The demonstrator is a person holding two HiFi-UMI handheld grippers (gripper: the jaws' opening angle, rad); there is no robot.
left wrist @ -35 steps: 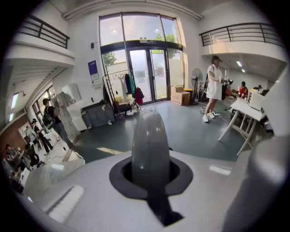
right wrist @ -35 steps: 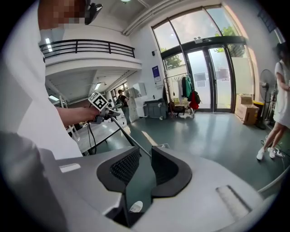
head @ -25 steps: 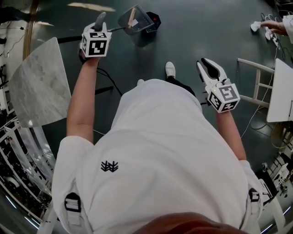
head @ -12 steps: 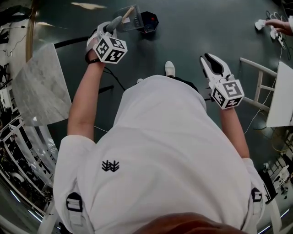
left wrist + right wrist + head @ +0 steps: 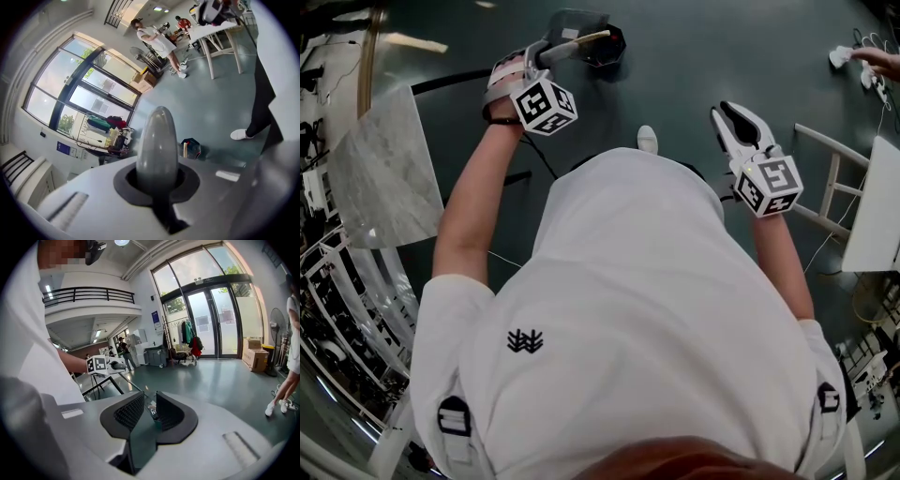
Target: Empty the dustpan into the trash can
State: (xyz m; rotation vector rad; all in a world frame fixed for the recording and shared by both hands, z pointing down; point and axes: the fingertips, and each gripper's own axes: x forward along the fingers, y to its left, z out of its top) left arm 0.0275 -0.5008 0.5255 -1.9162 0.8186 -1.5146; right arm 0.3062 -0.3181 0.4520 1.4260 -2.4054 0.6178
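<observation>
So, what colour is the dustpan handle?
Grey dustpan handle, clearest in the left gripper view.

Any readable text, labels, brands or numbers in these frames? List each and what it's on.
No words or numbers can be read in any view.
Left marker cube: black-and-white square pattern only, no letters.
Right marker cube: the same, pattern only.
Shirt emblem: a small black symbol, no letters.
Blue wall sign: too small to read.
</observation>
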